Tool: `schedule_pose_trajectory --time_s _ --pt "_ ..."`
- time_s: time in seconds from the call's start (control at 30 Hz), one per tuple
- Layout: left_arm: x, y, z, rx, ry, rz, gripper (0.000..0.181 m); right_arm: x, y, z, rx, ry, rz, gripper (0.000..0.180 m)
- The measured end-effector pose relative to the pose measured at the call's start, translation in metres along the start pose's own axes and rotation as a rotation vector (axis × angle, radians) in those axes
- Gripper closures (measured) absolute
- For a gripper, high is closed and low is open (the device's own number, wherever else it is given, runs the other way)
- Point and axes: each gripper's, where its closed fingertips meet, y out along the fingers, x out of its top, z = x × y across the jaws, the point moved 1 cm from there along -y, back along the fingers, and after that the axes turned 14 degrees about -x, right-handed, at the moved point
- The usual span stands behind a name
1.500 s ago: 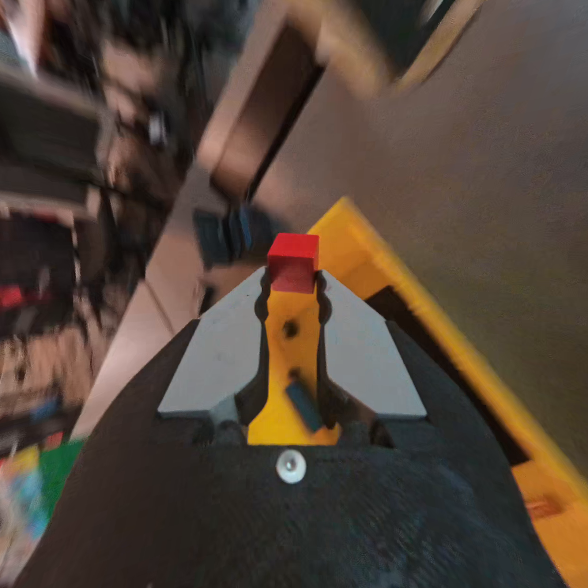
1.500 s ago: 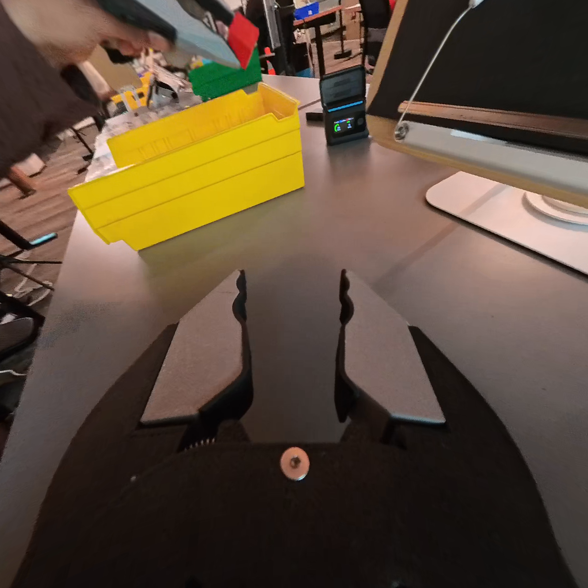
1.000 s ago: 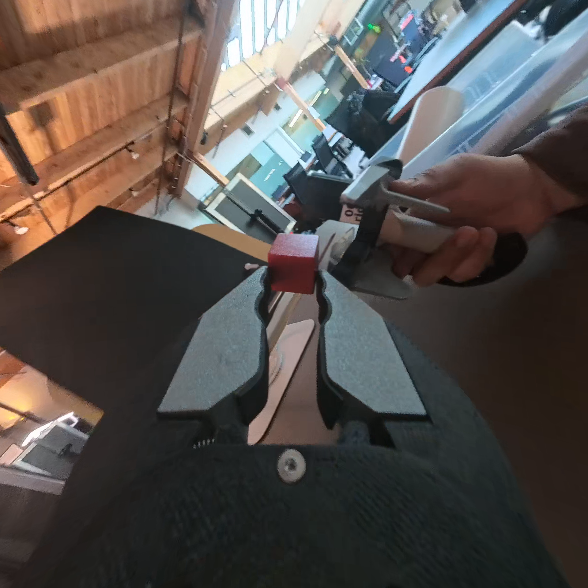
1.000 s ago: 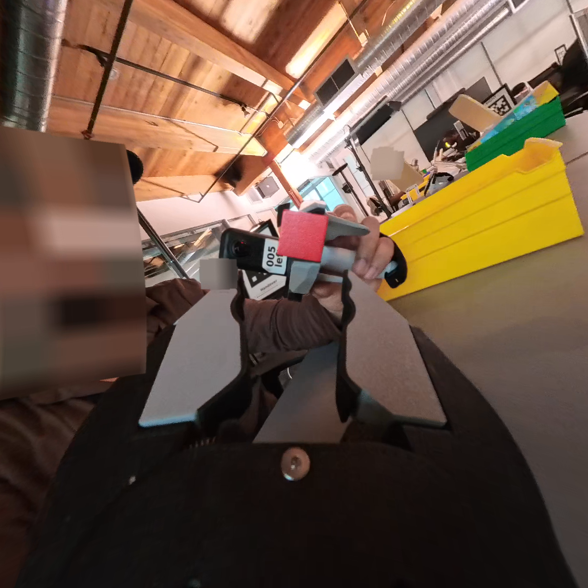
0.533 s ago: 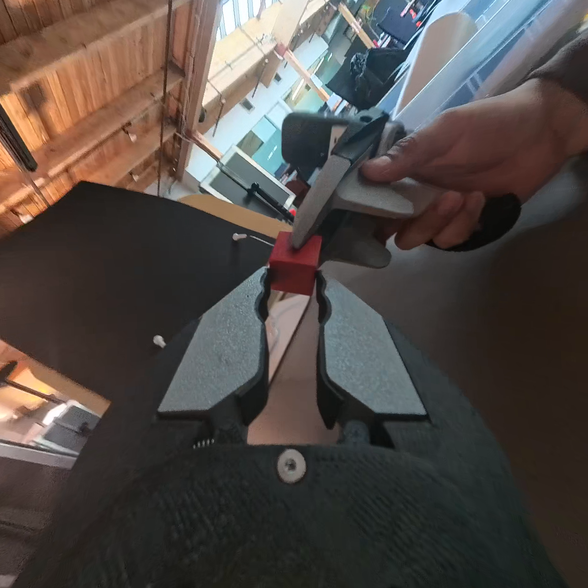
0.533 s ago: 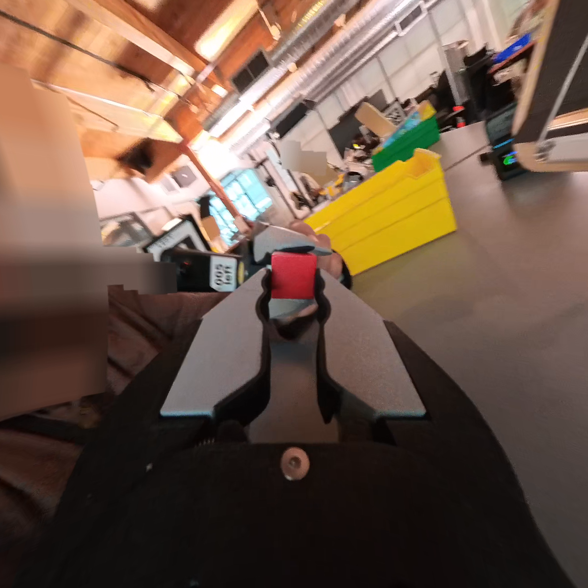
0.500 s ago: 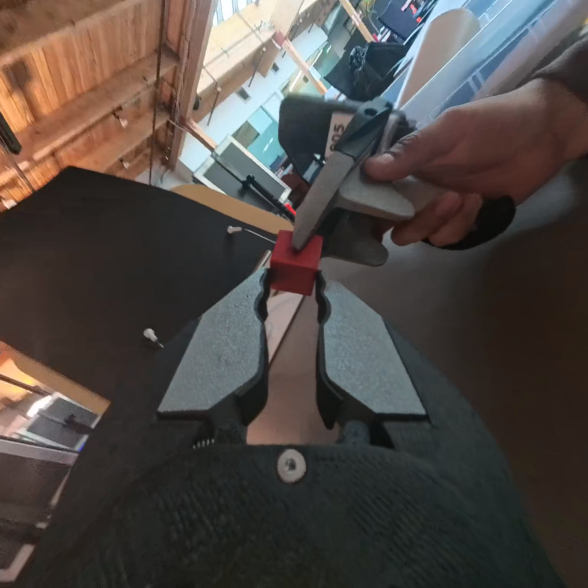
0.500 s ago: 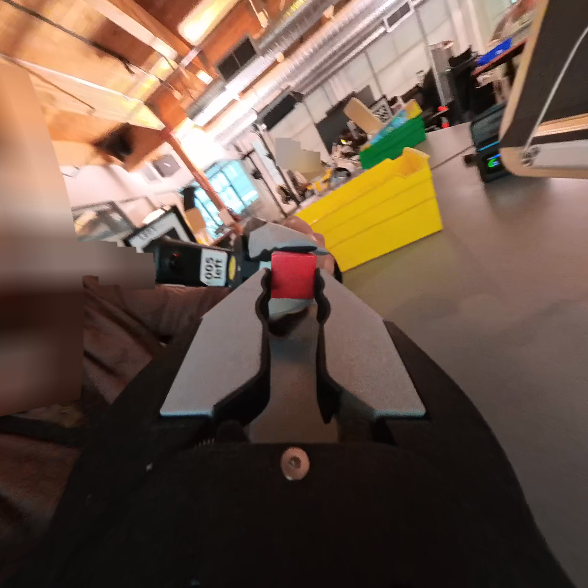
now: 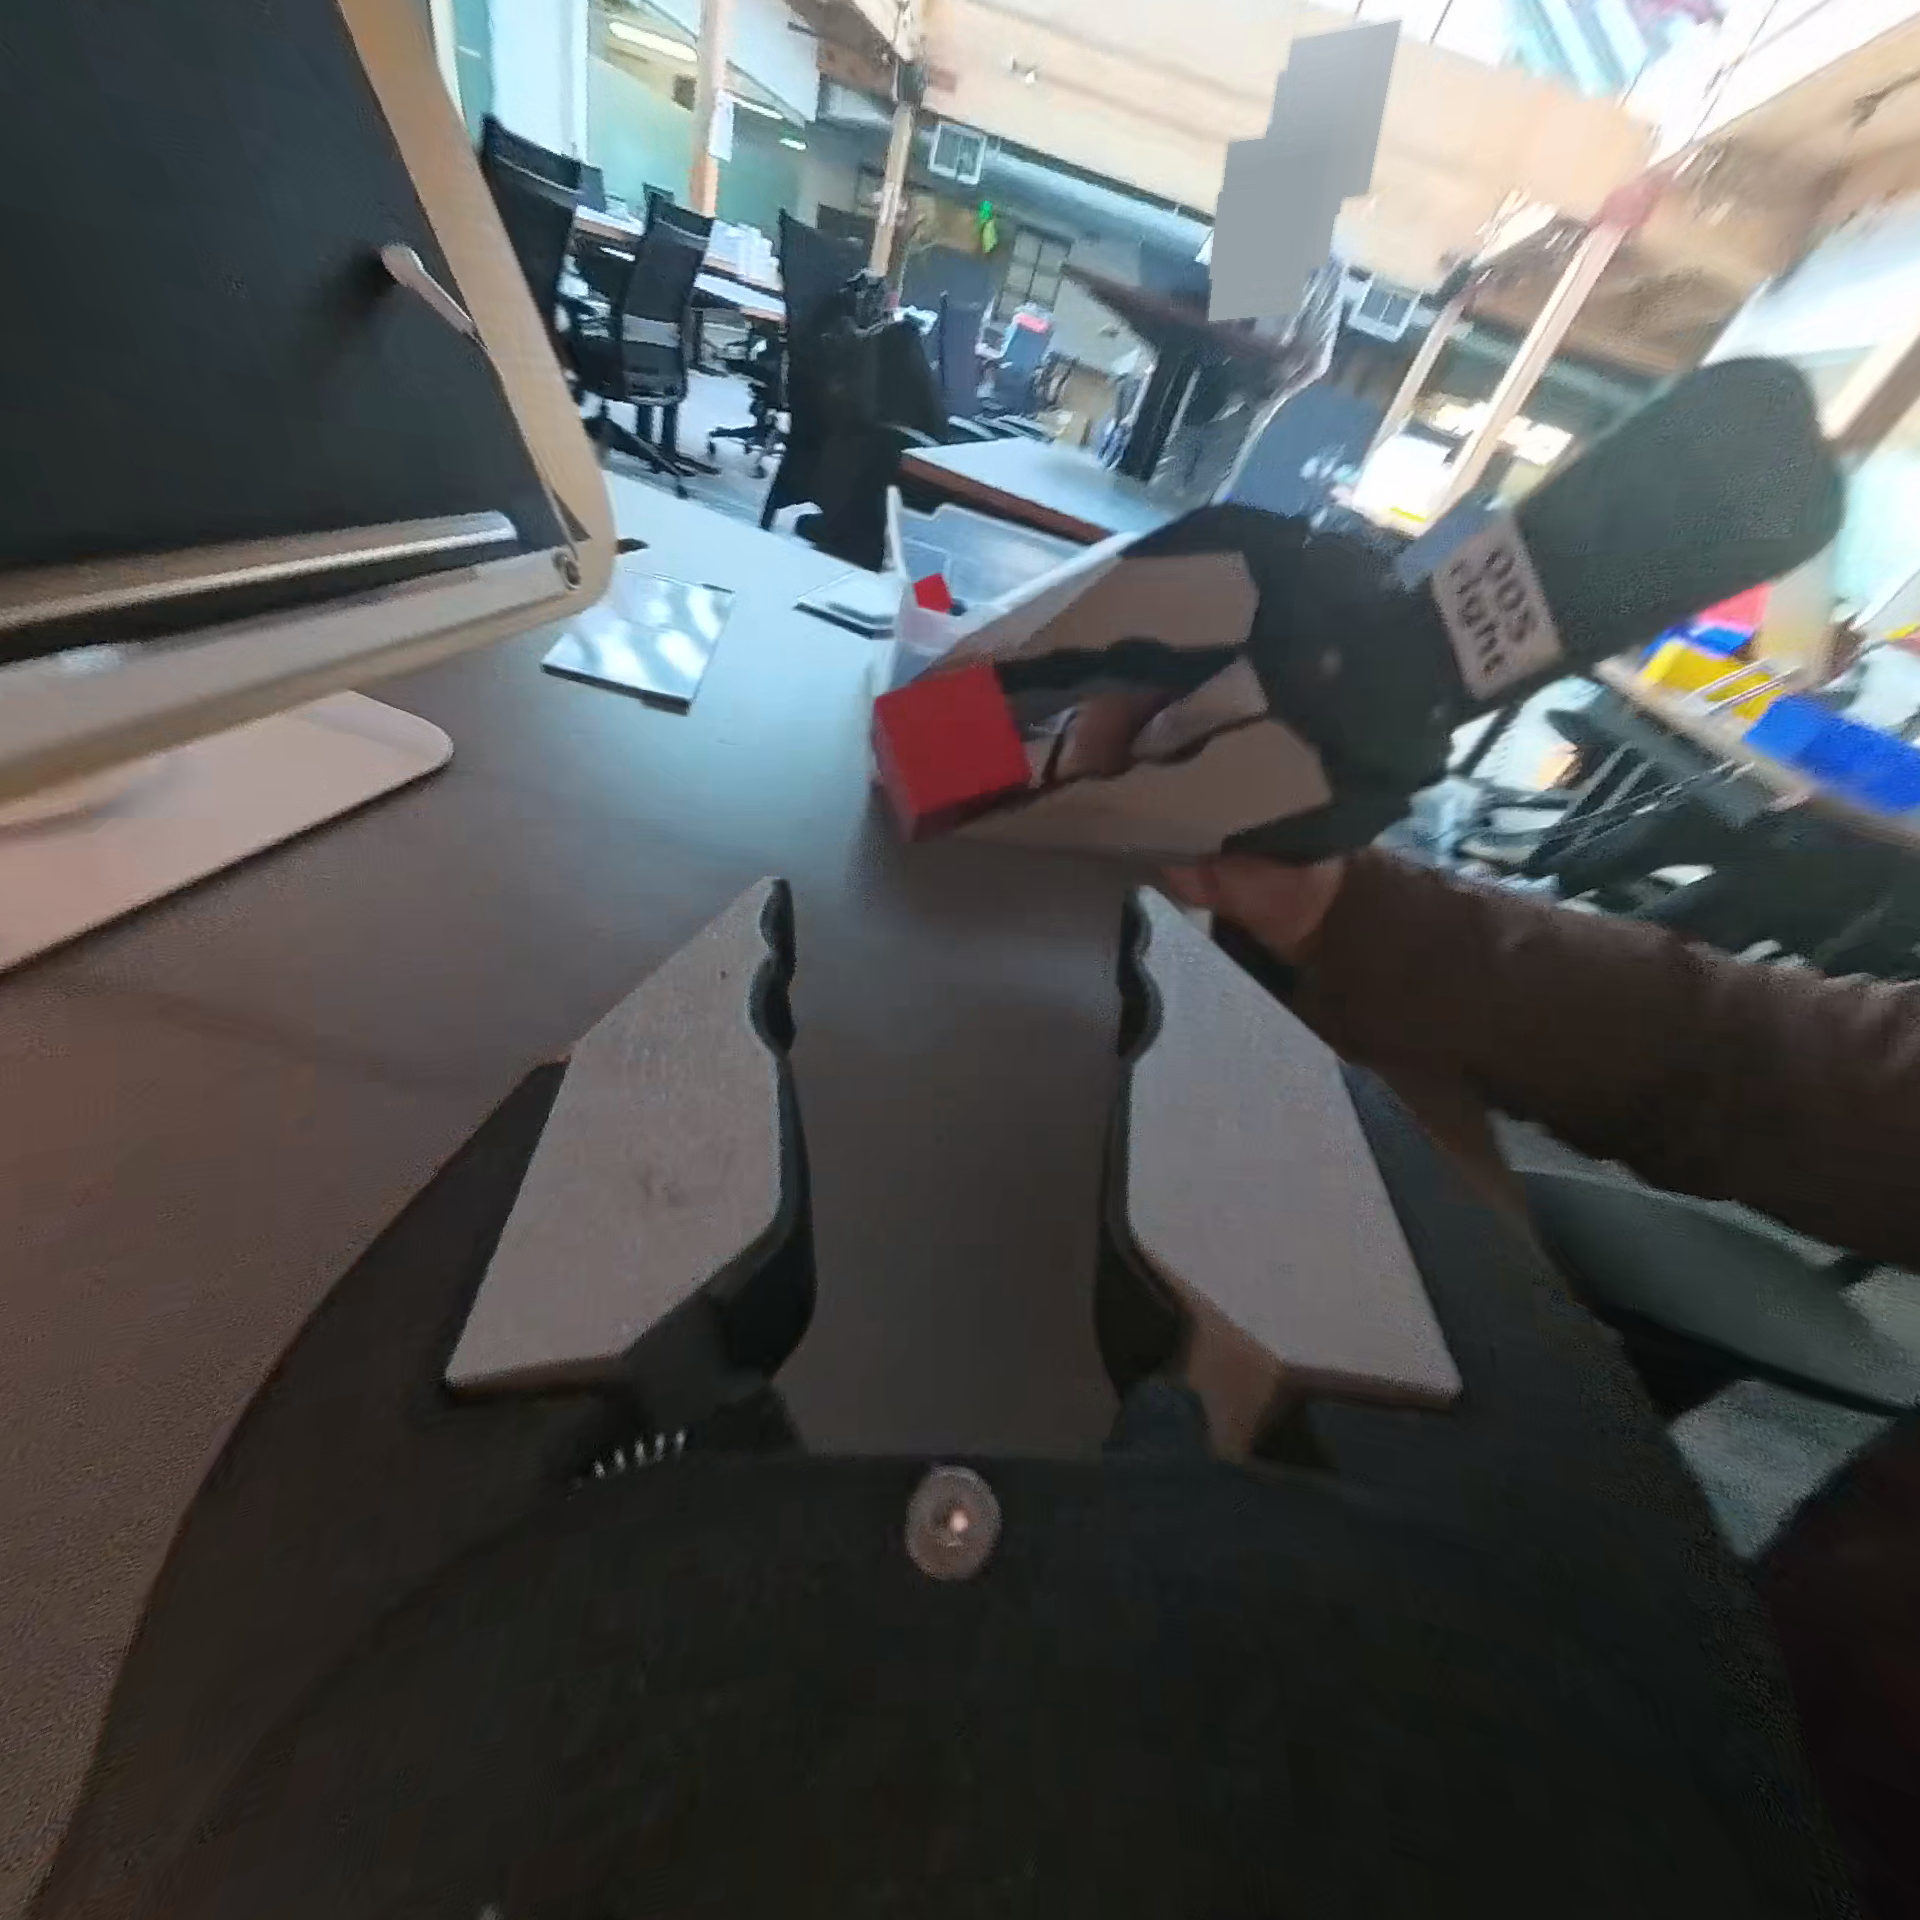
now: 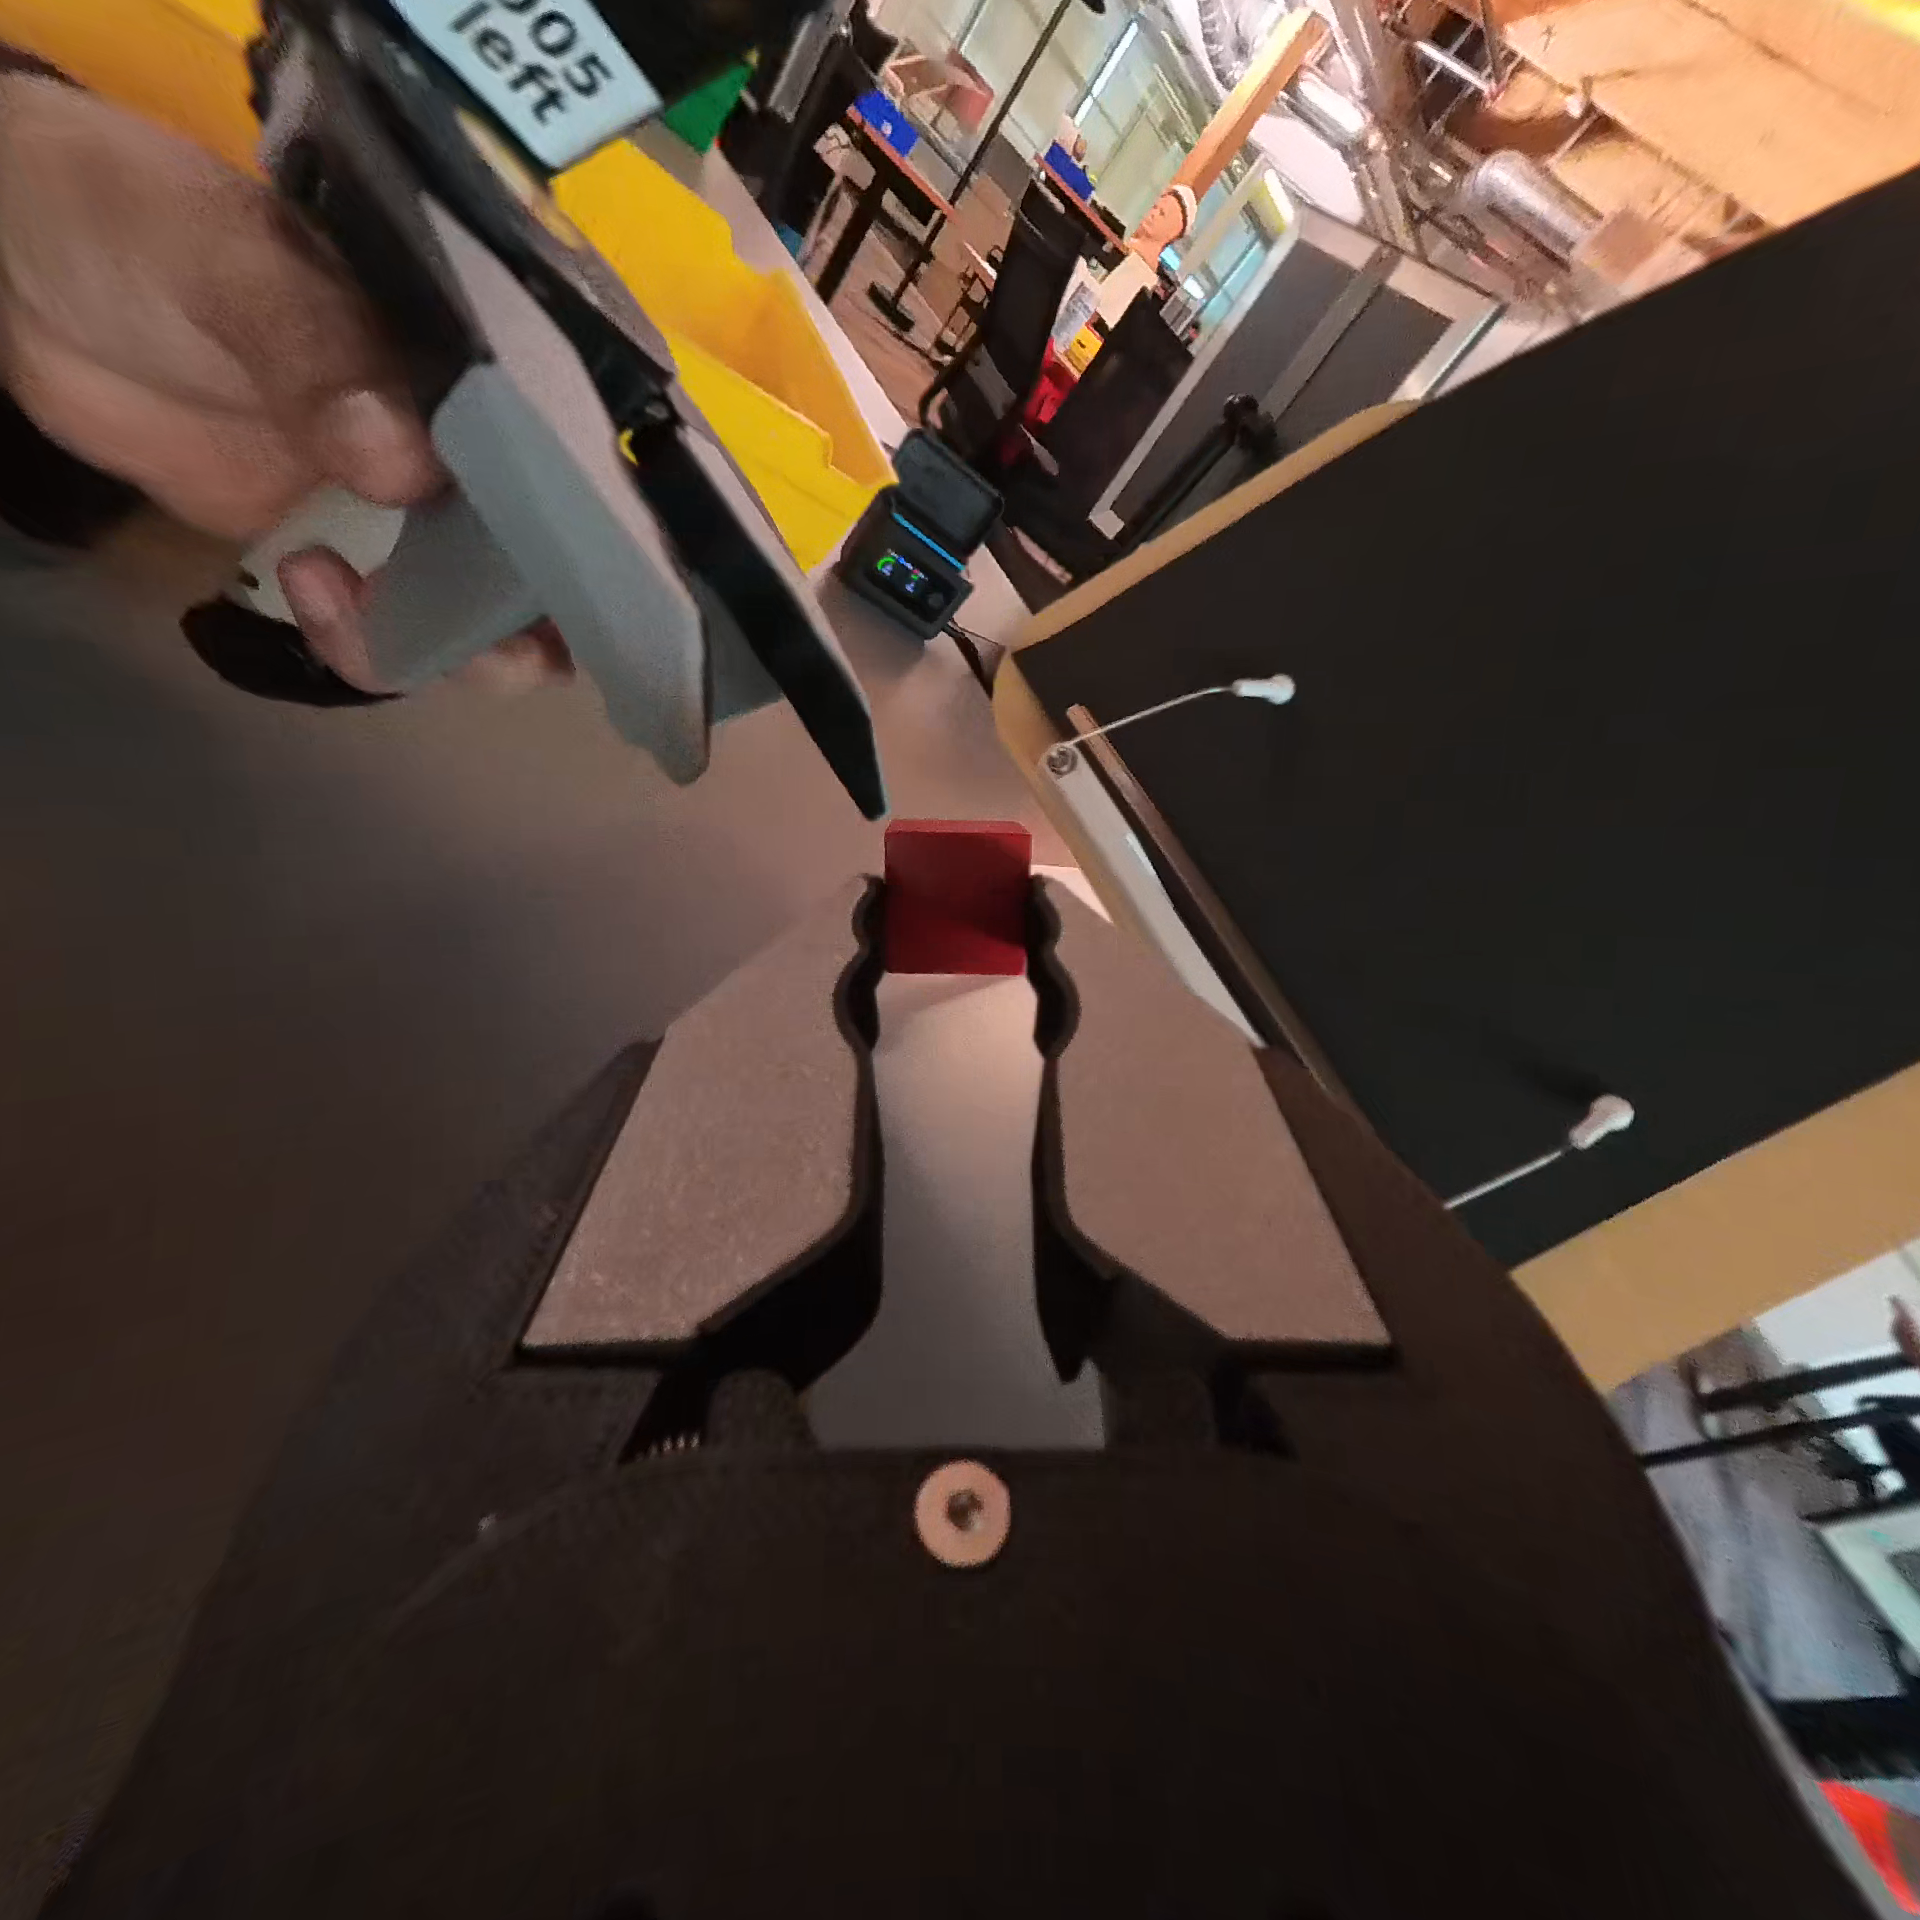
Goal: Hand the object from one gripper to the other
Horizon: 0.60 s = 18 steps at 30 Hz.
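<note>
The red cube (image 10: 954, 899) sits between the fingertips of my right gripper (image 10: 954, 914), which is shut on it above the dark table. In the left wrist view the same cube (image 9: 951, 753) shows at the tip of the right gripper (image 9: 1039, 748), held by a hand in a brown sleeve. My left gripper (image 9: 954, 925) is open and empty, just below and in front of the cube. In the right wrist view the left gripper (image 10: 769, 769) hangs open at the upper left, its tips just clear of the cube.
A monitor (image 9: 239, 343) on a pale stand is at the left; it also shows in the right wrist view (image 10: 1507, 748). A yellow bin (image 10: 727, 332) and a small black device (image 10: 920, 551) stand at the table's far end. A clear container (image 9: 925, 623) sits beyond the cube.
The cube has passed from my left gripper to my right. The left gripper opened and drew back; the right one shut on the cube and both views swung toward the table.
</note>
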Motion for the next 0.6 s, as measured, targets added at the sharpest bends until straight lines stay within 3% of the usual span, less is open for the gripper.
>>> schedule_pose_trajectory --time_s 0.2,0.37,0.6 --pt "-0.003 0.006 -0.002 -0.052 -0.066 -0.026 0.125 0.005 0.003 0.02 -0.056 -0.222 -0.011 0.156" --pt "-0.008 0.004 0.002 -0.033 -0.002 0.028 0.155 0.0 0.005 0.027 -0.078 -0.292 0.019 0.156" --pt "-0.01 0.004 0.0 -0.048 0.003 0.043 0.155 0.001 0.003 0.029 -0.091 -0.381 0.017 0.156"
